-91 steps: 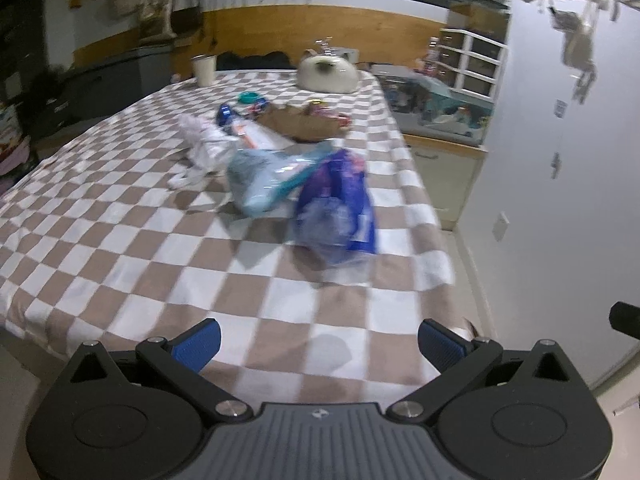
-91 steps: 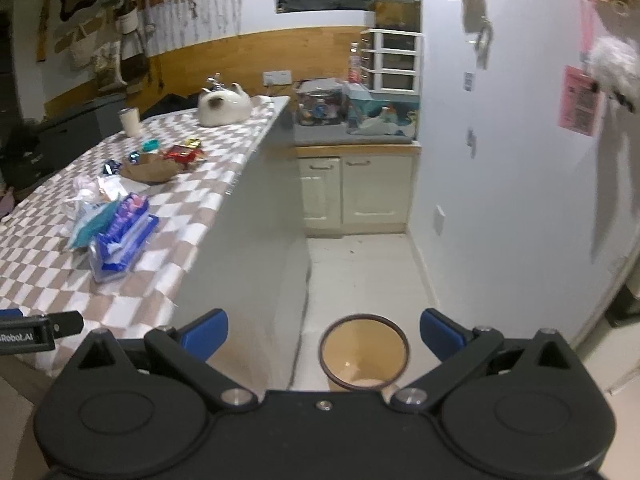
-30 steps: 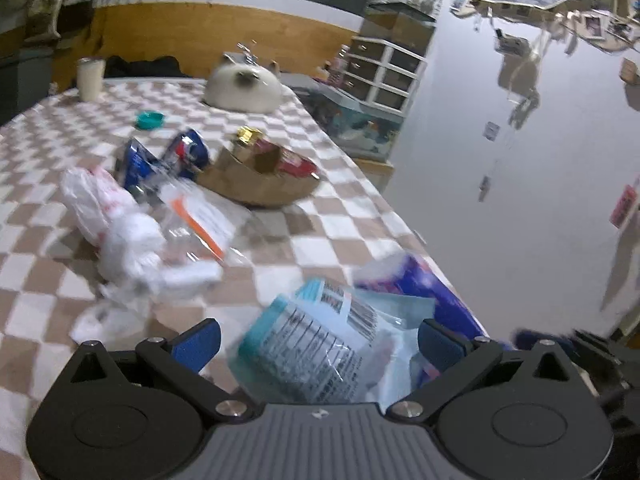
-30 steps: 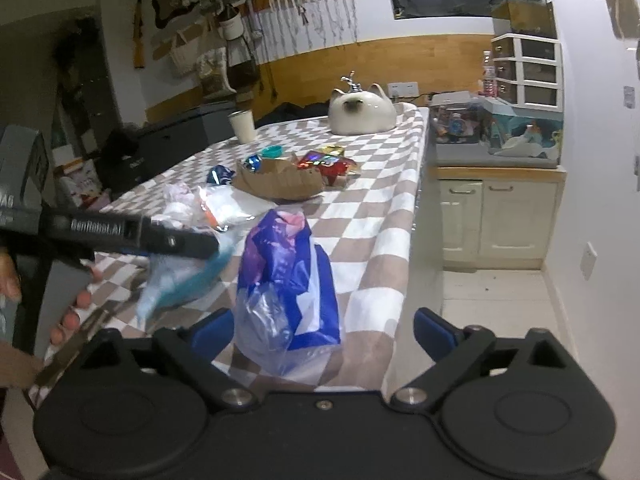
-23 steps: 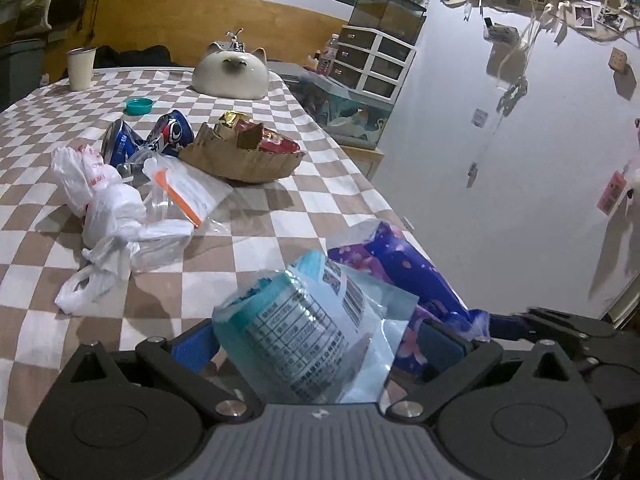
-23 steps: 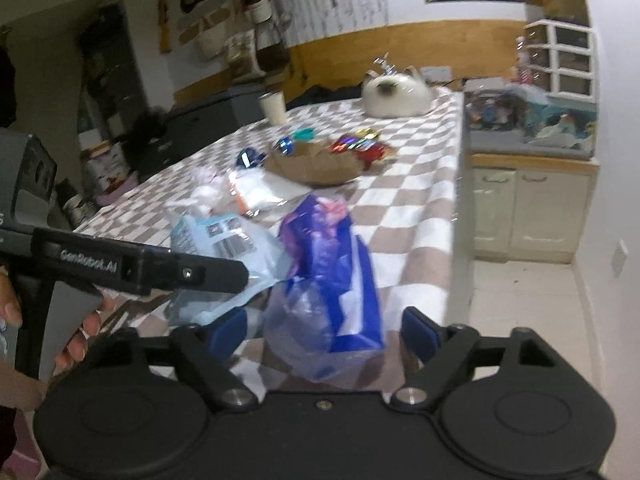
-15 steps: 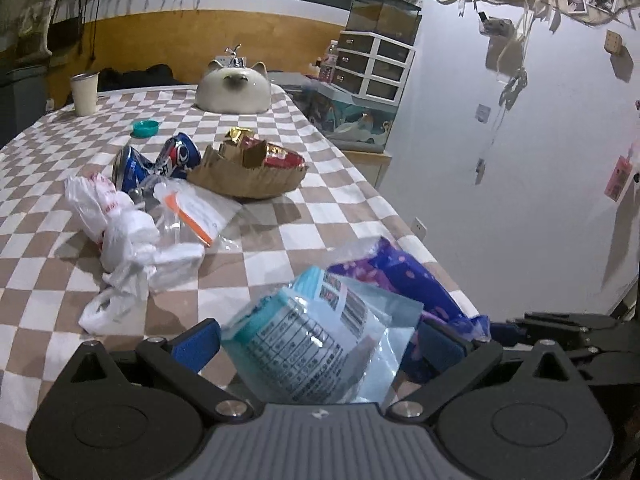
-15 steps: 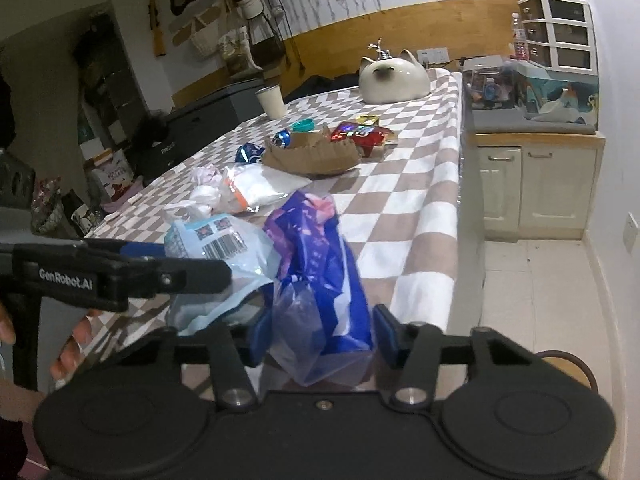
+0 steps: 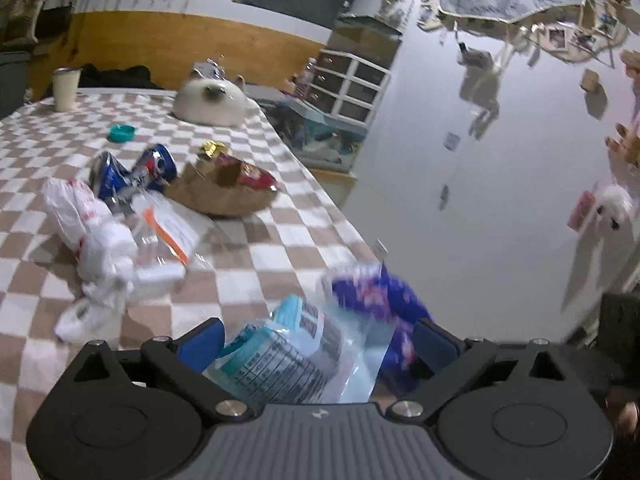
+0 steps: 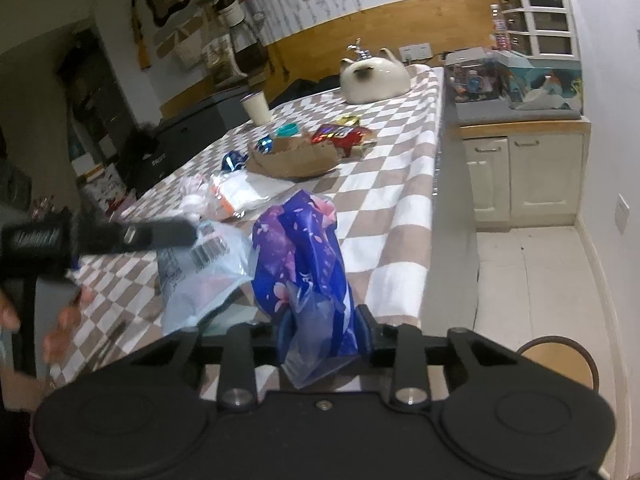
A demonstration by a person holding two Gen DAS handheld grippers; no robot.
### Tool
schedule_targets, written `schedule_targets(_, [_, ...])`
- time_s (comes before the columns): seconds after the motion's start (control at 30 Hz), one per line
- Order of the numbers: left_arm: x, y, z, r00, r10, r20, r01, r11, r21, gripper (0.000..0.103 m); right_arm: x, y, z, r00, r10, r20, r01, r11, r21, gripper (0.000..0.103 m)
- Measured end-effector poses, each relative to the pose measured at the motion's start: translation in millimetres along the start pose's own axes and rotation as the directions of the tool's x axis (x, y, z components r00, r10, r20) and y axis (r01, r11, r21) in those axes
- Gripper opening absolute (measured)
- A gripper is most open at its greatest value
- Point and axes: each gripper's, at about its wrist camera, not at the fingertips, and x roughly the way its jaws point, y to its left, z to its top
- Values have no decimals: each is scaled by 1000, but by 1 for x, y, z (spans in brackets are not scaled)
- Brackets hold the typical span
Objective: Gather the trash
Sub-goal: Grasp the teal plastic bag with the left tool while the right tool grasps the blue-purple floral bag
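A blue and purple plastic bag [image 10: 304, 256] lies near the right edge of the checked table [image 10: 400, 208]. My right gripper [image 10: 323, 332] has its jaws closing, and both pads press the bag's near end. Beside it on the left lies a light-blue printed packet [image 9: 280, 360]. My left gripper [image 9: 316, 340] stands open and wide with that packet between its fingers. In the left wrist view the blue and purple bag [image 9: 376, 296] is blurred. A round bin [image 10: 556, 339] stands on the floor to the right, below the table.
Further up the table lie a white plastic bag [image 9: 92, 236], a clear pouch with an orange strip [image 9: 168, 228], crushed blue cans [image 9: 132, 172], a brown paper tray of wrappers [image 9: 224, 196], a teal lid [image 9: 122, 133], a cup [image 9: 66, 88] and a cat-shaped pot [image 9: 210, 104]. Cabinets [image 10: 524, 172] line the back wall.
Both grippers came in from the table's near end to the two packets. In the last second the right gripper's jaws narrowed onto the blue and purple bag. The left jaws kept their width.
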Motion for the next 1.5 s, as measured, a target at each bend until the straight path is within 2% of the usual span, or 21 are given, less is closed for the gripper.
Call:
schedule_targets(0.1, [-6, -4, -12, 1000, -21, -11, 21, 1000, -19, 99, -6, -4, 1, 999, -25, 23, 24, 999, 22, 29])
schedule_targets(0.23, [-18, -11, -28, 997, -83, 4, 83, 994, -71, 99, -18, -11, 5, 996, -63, 67, 59, 997, 58, 28])
schedule_targets(0.37, [-25, -22, -41, 994, -112, 16, 113, 989, -94, 99, -31, -11, 10, 982, -117, 148, 108, 992, 73, 28])
schedule_targets(0.47, [-25, -26, -44, 995, -99, 27, 101, 989, -107, 99, -37, -1, 14, 981, -50, 188, 41, 998, 51, 28])
schedule_targets(0.53, [-27, -27, -44, 996, -75, 38, 79, 990, -117, 100, -35, 11, 15, 983, 12, 183, -12, 1000, -3, 28])
schedule_targets(0.6, [-31, -27, -44, 998, -21, 57, 28, 992, -123, 100, -28, 21, 13, 987, 42, 152, -36, 998, -42, 28])
schedule_targets(0.7, [-39, -21, -43, 996, 38, 79, -26, 988, -150, 100, -12, 28, 6, 996, 32, 86, -26, 998, -66, 28])
schedule_targets(0.83, [-34, -4, -39, 996, 58, 70, -40, 972, -230, 100, 5, 29, -4, 1000, 3, 22, -1, 997, -78, 28])
schedule_targets(0.9, [-26, 4, -37, 997, 61, 56, -43, 957, -285, 99, 7, 27, -6, 1000, -5, 11, 6, 997, -81, 28])
schedule_targets(1.0, [-17, 10, -38, 999, 22, 45, -5, 935, -354, 99, 7, 27, -6, 1000, -8, 9, 8, 996, -85, 28])
schedule_targets(1.07, [-12, 10, -39, 999, 13, 42, 4, 918, -397, 96, 6, 29, -7, 1000, -11, 8, 11, 996, -90, 28])
schedule_targets(1.1, [-10, 10, -39, 999, 16, 46, 5, 904, -427, 91, 7, 30, -7, 1000, -14, 9, 15, 995, -97, 28])
schedule_targets(1.2, [-8, 14, -47, 998, 25, 65, 17, 820, -573, 76, 7, 34, -9, 1000, -22, 11, 24, 994, -111, 28])
schedule_targets(1.23, [-7, 14, -48, 997, 31, 67, 15, 803, -595, 74, 6, 34, -9, 1000, -24, 10, 25, 993, -112, 28])
schedule_targets(1.3, [-6, 13, -50, 996, 57, 63, -6, 789, -615, 68, 6, 35, -10, 1000, -27, 8, 28, 993, -114, 28])
schedule_targets(1.37, [-5, 15, -52, 995, 71, 65, -13, 763, -646, 60, 5, 35, -10, 1000, -31, 6, 31, 992, -118, 28])
schedule_targets(1.4, [-5, 15, -54, 995, 81, 65, -18, 754, -657, 51, 4, 36, -10, 999, -33, 8, 34, 992, -121, 27])
schedule_targets(1.43, [-6, 15, -55, 994, 91, 64, -27, 752, -658, 47, 3, 36, -10, 999, -35, 9, 36, 992, -121, 27])
schedule_targets(1.5, [-8, 12, -56, 993, 95, 73, -25, 760, -649, 45, 0, 34, -10, 999, -38, 14, 39, 993, -115, 26])
